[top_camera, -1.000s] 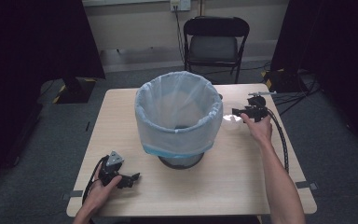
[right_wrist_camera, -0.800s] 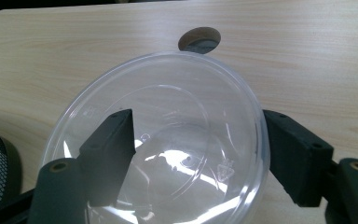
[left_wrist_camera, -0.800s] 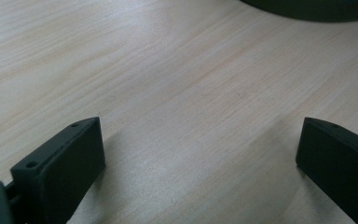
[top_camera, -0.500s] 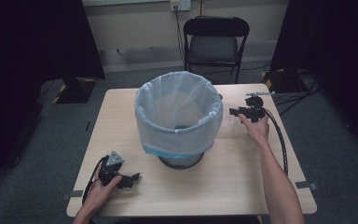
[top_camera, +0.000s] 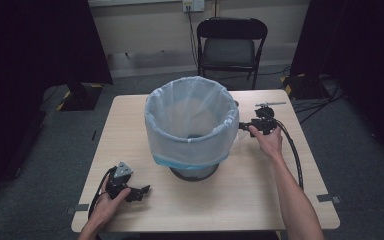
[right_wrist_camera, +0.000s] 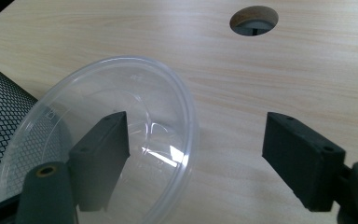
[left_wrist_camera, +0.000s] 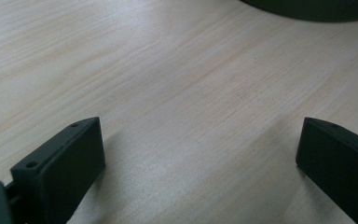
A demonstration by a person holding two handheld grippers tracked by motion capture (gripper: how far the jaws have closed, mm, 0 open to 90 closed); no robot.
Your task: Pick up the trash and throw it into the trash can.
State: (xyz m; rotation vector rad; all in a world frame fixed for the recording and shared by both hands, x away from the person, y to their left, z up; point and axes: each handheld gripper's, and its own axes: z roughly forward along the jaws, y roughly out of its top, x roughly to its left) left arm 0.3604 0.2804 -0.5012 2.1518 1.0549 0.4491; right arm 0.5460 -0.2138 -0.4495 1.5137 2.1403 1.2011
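A black mesh bin (top_camera: 190, 127) lined with a white bag stands at the middle of the wooden table (top_camera: 260, 192). My right gripper (top_camera: 254, 125) is just right of the bin and open. In the right gripper view a clear round plastic container (right_wrist_camera: 74, 135) lies on the table against the bin's mesh (right_wrist_camera: 4, 112). The right gripper (right_wrist_camera: 196, 126) straddles its rim, with one jaw over the inside of the container and the other outside it. My left gripper (top_camera: 139, 192) rests open at the table's front left, and in its own view the left gripper (left_wrist_camera: 200, 126) has bare wood between its jaws.
A round cable hole (right_wrist_camera: 254, 19) is cut in the table beyond the container. A black folding chair (top_camera: 232, 47) stands behind the table. Cables (top_camera: 292, 150) trail from the right gripper along the table's right side. The bin's dark base (left_wrist_camera: 317, 7) lies ahead of the left gripper.
My right gripper has shifted a little left, toward the bin. The left gripper has stayed where it was.
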